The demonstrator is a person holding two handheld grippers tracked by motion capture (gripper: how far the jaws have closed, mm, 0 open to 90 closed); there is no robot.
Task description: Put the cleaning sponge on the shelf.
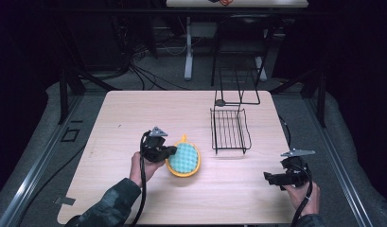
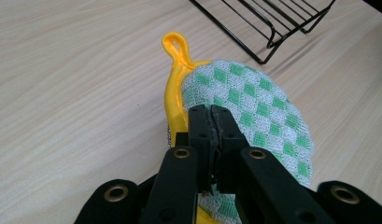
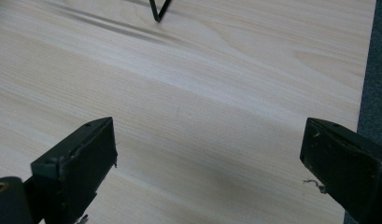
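- My left gripper [image 2: 212, 112] has its two black, matte, blocky jaws pressed together with no gap I can see, pinched on the near edge of the pot holder [image 2: 254, 107]; brass-coloured rivets dot the jaw arms at the bottom of the left gripper view.
- In the high view that gripper [image 1: 171, 150] sits left of centre in the lower half of the frame, a hand [image 1: 145, 166] wrapped round it and a grey three-cornered plate on top.
- The pot holder [image 1: 184, 159] is a rounded oval pad, woven cloth in a green and pale diamond check, bound with a smooth yellow trim.
- Its yellow hanging loop [image 2: 175, 45] sticks out at one end; in the left gripper view the long axis runs from the loop at upper centre down to the lower right, away from the jaws' side.
- It lies on the table [image 1: 134, 118], pale wood-grain laminate with rounded corners.
- My right gripper [image 3: 207, 158] is spread wide, one black jaw at the lower left and one at the lower right of its view, bare tabletop between them, gripping nothing.
- In the high view it [image 1: 267, 177] is at the lower right, well apart from the pad.
- A black wire rack [image 1: 230, 130], thin straight rods with an upturned lip, stands right of centre, near the pad but not touching.
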